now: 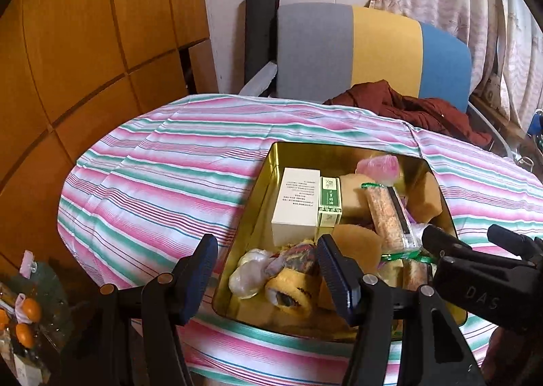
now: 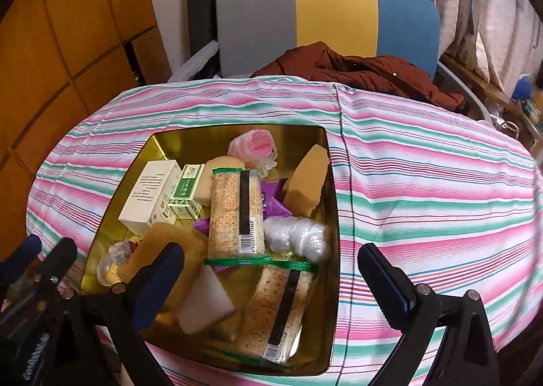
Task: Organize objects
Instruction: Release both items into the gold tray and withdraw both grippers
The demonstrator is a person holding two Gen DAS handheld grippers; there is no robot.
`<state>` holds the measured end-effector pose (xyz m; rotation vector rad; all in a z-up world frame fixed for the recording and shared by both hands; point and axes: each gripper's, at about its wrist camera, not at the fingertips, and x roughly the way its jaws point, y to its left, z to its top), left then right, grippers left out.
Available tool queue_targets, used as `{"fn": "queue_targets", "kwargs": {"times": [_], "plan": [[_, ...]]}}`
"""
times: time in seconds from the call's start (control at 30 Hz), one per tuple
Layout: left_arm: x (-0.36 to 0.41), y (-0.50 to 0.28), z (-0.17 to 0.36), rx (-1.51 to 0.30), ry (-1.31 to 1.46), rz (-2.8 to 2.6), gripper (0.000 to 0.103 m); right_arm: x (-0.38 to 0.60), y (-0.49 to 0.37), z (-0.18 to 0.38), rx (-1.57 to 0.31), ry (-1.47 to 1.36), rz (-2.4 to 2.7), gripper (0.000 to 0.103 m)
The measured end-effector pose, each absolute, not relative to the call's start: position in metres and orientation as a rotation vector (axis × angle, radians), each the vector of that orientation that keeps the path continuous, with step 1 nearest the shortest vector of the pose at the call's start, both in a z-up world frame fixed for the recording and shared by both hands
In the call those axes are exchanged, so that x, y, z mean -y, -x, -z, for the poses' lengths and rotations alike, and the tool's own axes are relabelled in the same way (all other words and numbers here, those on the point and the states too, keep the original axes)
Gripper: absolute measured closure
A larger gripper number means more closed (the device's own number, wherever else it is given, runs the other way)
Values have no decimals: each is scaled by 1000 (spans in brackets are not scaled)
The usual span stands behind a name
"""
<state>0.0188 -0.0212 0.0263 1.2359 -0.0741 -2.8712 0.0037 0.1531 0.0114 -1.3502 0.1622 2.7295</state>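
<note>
— Gold-coloured tin tray [image 2: 331, 216], that's what everything hangs on; it sits on the striped tablecloth [image 2: 424, 182], and every item lies inside it already.

— So what would you do now?

— Tidy rather than fetch, I'd guess. Both tools hover at the tray's near edge, the left gripper [image 1: 266, 274] and the right gripper [image 2: 271, 280], jaws spread wide, nothing held.

— Which piece first?

— The cracker packet [image 2: 236, 213] across the tray's middle; take it by its long sides, lightly, since crackers break.

— Anything awkward?

— The white carton [image 2: 149, 196] and green box [image 2: 188, 190] crowd the tray's left wall, a crumpled clear bag [image 2: 298, 236] lies right of the packet, and a red jacket [image 2: 359, 73] sits beyond the tray's far side.
</note>
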Motion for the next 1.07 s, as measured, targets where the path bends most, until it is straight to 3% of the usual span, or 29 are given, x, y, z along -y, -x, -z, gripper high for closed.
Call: {"fn": "queue_targets", "kwargs": {"times": [1.07], "plan": [[22, -7, -10, 81, -1332, 2727, 46, -151, -3, 0, -137, 1393, -2684, 0]]}}
